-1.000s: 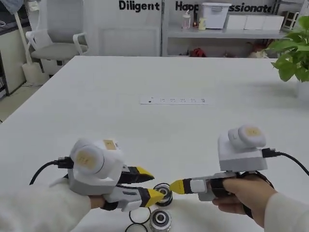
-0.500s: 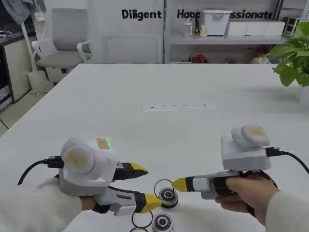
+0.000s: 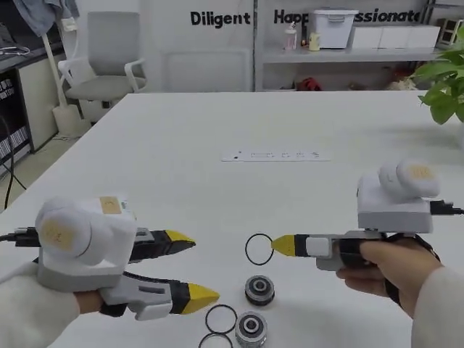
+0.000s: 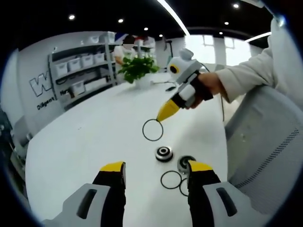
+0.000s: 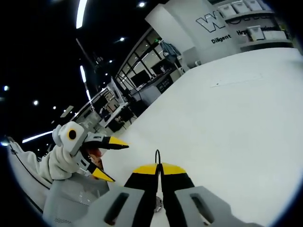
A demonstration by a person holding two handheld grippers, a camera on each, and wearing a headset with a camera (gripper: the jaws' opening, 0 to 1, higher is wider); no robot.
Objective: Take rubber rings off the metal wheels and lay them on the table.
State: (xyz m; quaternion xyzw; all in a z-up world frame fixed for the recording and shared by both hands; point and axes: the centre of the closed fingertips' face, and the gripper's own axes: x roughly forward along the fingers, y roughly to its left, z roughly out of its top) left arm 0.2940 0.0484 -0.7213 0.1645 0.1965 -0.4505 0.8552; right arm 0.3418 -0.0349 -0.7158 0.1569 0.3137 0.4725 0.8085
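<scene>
The right hand-held gripper [image 3: 275, 245] pinches a rubber ring [image 3: 246, 249].

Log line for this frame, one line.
right gripper: shut on ring, clear of wheels | left gripper: open, empty | table: two wheels, two laid rings

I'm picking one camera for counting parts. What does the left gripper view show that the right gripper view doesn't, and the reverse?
The left gripper view clearly shows two round metal wheels, two loose black rubber rings lying by them, and a green potted plant. The right gripper view has the left gripper's white body, fingers apart. Shared: the white table, and the thin black rubber ring pinched in the right gripper's shut fingers.
</scene>
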